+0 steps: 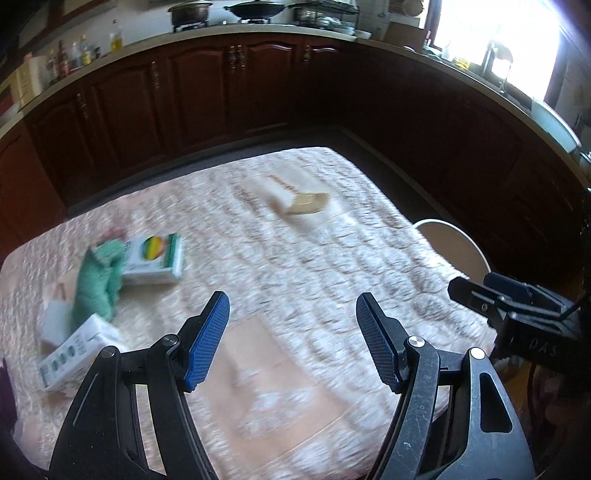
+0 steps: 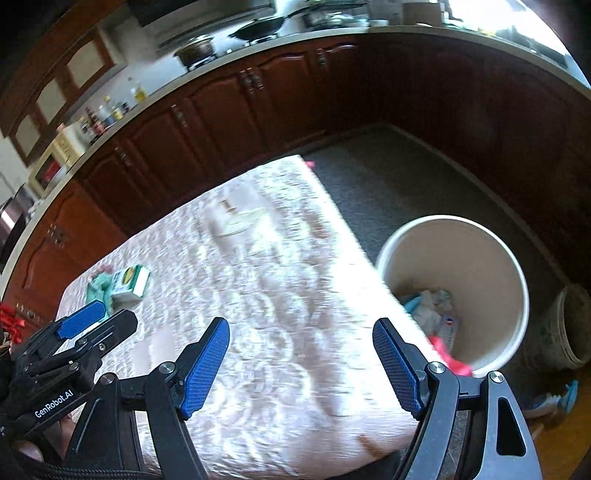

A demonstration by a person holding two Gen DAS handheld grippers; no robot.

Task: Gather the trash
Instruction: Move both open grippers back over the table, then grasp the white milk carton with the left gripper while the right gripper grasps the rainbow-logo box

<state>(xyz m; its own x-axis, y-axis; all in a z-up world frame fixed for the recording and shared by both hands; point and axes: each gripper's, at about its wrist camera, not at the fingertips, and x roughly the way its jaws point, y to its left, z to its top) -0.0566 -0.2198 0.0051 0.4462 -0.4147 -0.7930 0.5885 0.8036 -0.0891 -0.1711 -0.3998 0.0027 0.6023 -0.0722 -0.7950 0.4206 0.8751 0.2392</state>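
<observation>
Motion-blurred tablecloth point(image 1: 295, 236), unreadable print on white box point(image 1: 153, 260), table-hidden near side of bin point(image 2: 452, 291).

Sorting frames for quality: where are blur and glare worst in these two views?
Left wrist view: tablecloth and boxes smeared, window blown out at upper right. Right wrist view: tablecloth streaked, bin edge soft, glare top right. Both bend the counter.

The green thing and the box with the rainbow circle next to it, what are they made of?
The green thing looks like soft cloth: it slumps in rumpled folds, though blur hides its weave. The box with the rainbow circle looks like printed cardboard: flat faces, sharp edges, slight sheen.
</observation>
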